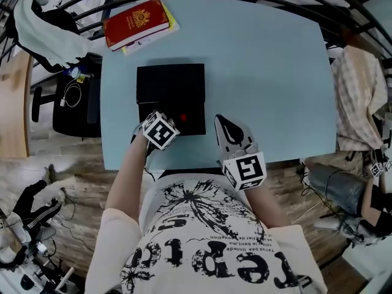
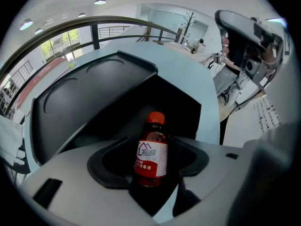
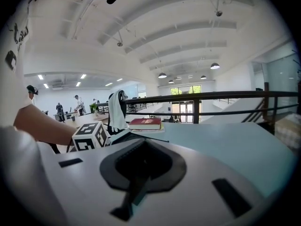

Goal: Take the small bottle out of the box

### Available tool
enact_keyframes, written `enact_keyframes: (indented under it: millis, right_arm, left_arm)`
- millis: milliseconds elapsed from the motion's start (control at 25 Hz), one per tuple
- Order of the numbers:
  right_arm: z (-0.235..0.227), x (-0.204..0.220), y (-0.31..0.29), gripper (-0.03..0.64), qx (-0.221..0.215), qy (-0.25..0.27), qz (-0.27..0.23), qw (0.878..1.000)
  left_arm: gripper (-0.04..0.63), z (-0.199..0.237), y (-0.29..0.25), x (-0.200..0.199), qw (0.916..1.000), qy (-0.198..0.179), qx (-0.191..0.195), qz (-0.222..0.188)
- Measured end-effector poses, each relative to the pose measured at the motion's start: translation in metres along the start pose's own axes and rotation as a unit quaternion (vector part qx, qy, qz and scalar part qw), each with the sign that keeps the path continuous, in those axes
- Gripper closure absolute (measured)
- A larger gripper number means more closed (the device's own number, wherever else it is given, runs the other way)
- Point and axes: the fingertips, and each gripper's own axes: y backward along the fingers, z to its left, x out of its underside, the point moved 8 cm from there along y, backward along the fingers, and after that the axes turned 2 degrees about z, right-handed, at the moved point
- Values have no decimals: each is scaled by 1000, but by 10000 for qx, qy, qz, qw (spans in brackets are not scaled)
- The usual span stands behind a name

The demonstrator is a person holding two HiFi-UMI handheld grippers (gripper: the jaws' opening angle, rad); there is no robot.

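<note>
head view: on the light blue table (image 1: 263, 72) a black box (image 1: 170, 84) lies open, its lid (image 1: 170, 81) folded back to the far side. inside the near half only a red spot shows, the cap of the small bottle (image 1: 182, 117). the left gripper (image 1: 171, 125) reaches into that half from the near edge, right at the cap. the right gripper (image 1: 222, 126) rests apart from it, just right of the box, on the table's near edge. a red book (image 1: 136, 22) lies on a yellow one (image 1: 172, 23) at the table's far left corner, well apart from the box. left gripper view: the small bottle (image 2: 152, 152), with red cap, dark red contents and white label, stands upright between the jaws of the left gripper (image 2: 149, 180), which press on its lower body from both sides. around it is the dark inside of the box (image 2: 181, 109), and the lid (image 2: 80, 93), with two round hollows, rises behind. nothing else can be made out in the box. right gripper view: the right gripper (image 3: 141, 180) has its jaws brought together with nothing between them. beyond it are the table (image 3: 225, 140), the red book (image 3: 146, 123) and the left gripper's marker cube (image 3: 91, 135).
</note>
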Motion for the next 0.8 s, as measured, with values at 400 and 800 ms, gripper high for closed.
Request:
enact_keyframes:
  millis: [400,800]
  right_arm:
    - [-4,5,-4,606,155,-21,141,9998]
    - [6,-8,2,606,123,128,-26,9998]
  left_arm:
    - [362,4,-17,2,9990,314,-238,-229]
    - [364,-5,9,1,9981,273,-231,-511]
